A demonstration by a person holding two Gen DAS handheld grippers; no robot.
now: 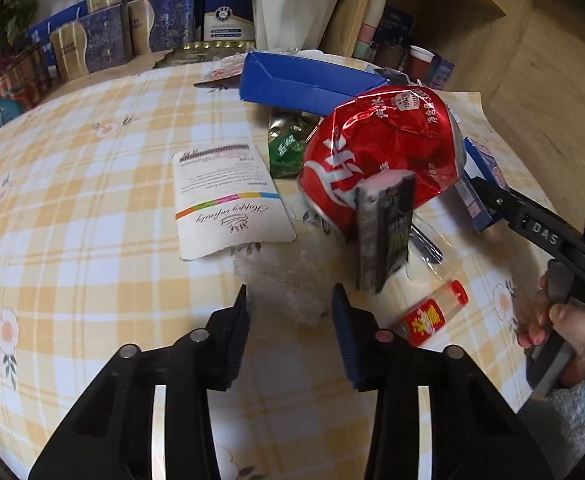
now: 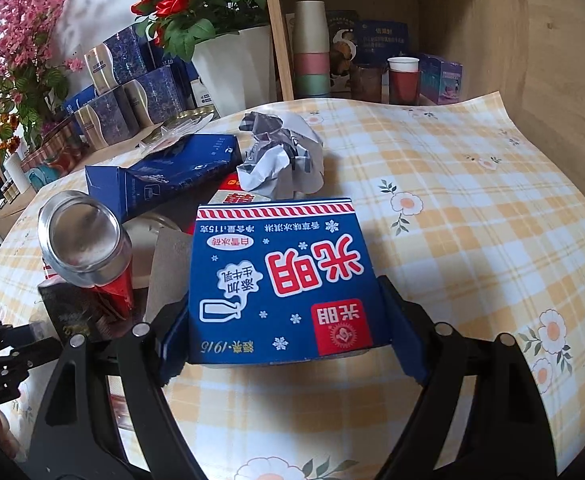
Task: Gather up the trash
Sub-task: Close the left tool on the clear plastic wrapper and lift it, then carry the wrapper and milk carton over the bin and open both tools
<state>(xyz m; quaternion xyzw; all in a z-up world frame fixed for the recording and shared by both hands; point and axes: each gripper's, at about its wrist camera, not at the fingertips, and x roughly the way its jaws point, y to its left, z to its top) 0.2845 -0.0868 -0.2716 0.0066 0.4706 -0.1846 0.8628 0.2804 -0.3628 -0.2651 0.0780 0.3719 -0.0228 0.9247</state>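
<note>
My left gripper [image 1: 290,300] points down at the checked tablecloth [image 1: 92,208], its jaws partly apart with a clear crumpled plastic wrapper [image 1: 292,280] between the tips; I cannot tell whether the pads press on it; just past it lies a crushed red can [image 1: 380,148], with a dark packet [image 1: 388,232] leaning against it, a white printed sachet [image 1: 228,204] to the left, a small red-capped tube [image 1: 432,312] to the right, and a blue carton [image 1: 304,84] further back. My right gripper [image 2: 288,332] is clamped on a blue ice cream box [image 2: 280,276], one pad on each side; the box sits on the cloth; beside it, to the left, the can [image 2: 84,240] shows its silver base; a crumpled paper ball [image 2: 280,156] lies behind the box.
</note>
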